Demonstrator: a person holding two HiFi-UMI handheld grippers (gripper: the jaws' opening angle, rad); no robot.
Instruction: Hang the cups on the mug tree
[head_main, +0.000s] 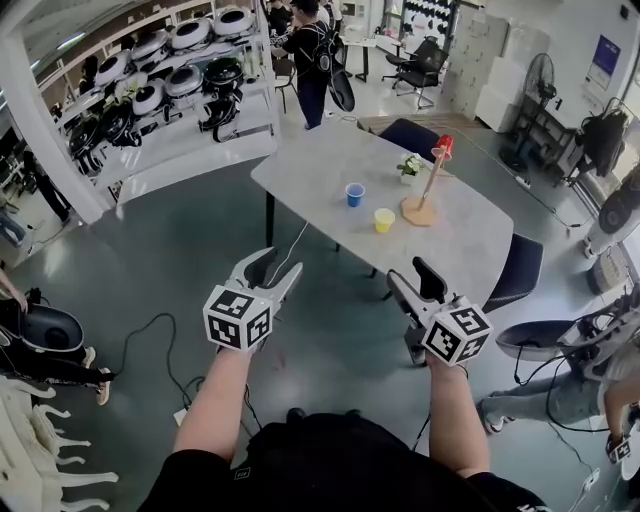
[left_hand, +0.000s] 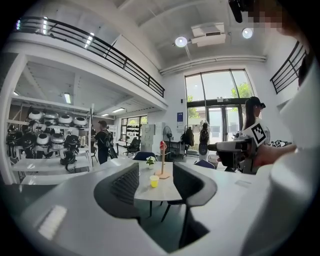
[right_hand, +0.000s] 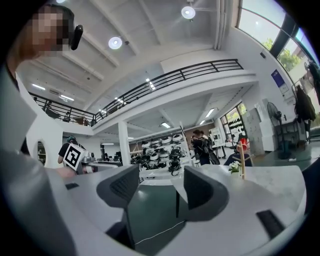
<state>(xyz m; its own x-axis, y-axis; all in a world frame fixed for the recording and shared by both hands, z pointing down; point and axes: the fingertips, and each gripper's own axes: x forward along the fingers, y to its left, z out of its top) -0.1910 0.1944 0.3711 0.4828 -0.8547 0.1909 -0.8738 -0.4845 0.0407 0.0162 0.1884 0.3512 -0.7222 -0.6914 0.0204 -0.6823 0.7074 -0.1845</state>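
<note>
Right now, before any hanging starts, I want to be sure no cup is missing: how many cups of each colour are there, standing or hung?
blue cup, standing on the table: 1
yellow cup, standing on the table: 1
red cup, at the top of the mug tree: 1
Total: 3 cups

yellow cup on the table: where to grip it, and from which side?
Probably pinch the yellow cup by its wall at the rim, coming in from the table's near edge. It stands upright, mouth up, close to that edge, and the mug tree stands just right of it. No handle can be made out from here.
</note>
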